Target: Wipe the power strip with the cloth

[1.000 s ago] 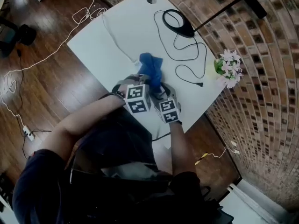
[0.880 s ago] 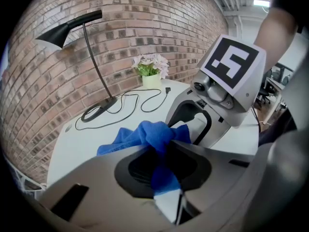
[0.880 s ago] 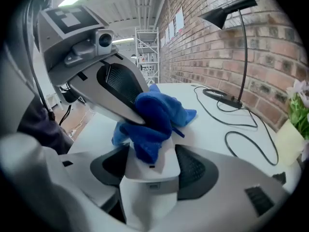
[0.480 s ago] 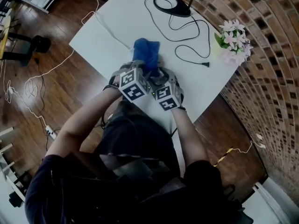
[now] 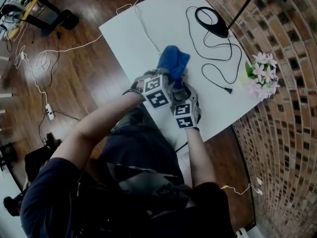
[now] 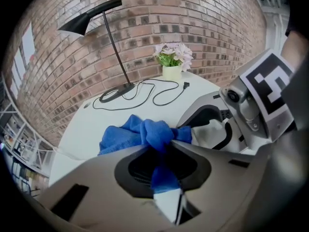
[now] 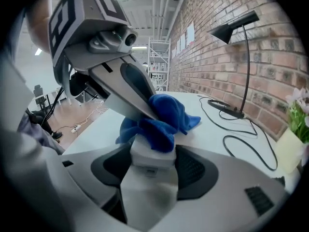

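Note:
My left gripper [image 6: 164, 146] is shut on a bunched blue cloth [image 6: 145, 132], which rests on the far part of the white power strip [image 7: 149, 161]. The strip's near end sits between the pads of my right gripper [image 7: 149, 153], which is shut on it. In the head view both grippers are side by side near the front edge of the white table [image 5: 129, 38]: the left gripper [image 5: 171, 81] at the cloth [image 5: 173, 61], the right gripper [image 5: 182, 94] just right of it. The cloth and the grippers hide the strip there. Its thin white cord [image 5: 143, 29] runs off toward the far edge.
A black desk lamp [image 5: 213, 24] stands at the back of the table. Its black cable [image 5: 218, 66] loops to a loose plug [image 5: 227, 89]. A pot of pale flowers [image 5: 260, 76] stands at the right edge by the brick wall. Cables lie on the wooden floor [image 5: 44, 58] at left.
The head view has swung, so the table sits differently in frame. Both grippers stay together at the cloth, and the left gripper has rolled a little.

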### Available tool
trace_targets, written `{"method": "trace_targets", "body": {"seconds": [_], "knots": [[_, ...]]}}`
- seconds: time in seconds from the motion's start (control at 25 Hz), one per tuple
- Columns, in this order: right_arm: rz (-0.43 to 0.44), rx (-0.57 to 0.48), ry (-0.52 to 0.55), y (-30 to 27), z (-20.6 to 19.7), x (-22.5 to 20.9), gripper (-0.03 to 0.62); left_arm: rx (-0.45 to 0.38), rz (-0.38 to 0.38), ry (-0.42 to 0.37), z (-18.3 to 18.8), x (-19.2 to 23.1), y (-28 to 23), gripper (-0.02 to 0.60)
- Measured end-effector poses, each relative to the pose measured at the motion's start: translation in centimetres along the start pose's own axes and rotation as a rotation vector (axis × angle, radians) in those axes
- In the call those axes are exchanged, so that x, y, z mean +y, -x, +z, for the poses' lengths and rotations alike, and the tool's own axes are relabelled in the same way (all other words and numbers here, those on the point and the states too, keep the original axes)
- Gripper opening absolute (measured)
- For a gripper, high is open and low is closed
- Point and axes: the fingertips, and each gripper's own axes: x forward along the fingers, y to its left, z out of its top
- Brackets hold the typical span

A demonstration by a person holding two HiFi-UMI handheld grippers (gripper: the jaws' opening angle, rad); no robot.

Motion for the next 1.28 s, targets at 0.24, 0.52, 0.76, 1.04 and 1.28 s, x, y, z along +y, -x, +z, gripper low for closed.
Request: {"method": "trace_targets", "body": {"seconds": [0.24,0.52,0.76,1.04,1.28], "knots": [[-0.014,-0.018,0.025,0.2,0.9,0.3,0.278,-0.025,-0.051,-0.01,0.4,-3.0,0.6,0.077],[-0.02,-0.003,0.019,0.0,0.0,-1.3,0.284,-0.038,-0.13,0.018,1.6,-5.0,-0.6,0.077],[-0.014,-0.012,0.022,0.8,0.8,0.3,0.287,-0.072,-0.232,0.067,1.8,-6.0,1.3,0.077],[0.099,-0.041,-0.059,0.8,1.9,2.1,0.327,-0.073,-0.273,0.118,0.6,-5.2,2.2,0.077],[0.044,0.038,-0.021,-0.3,0.6,1.1,0.332,-0.062,-0.348,0.119,1.0,-6.0,1.6,0.077]]}}
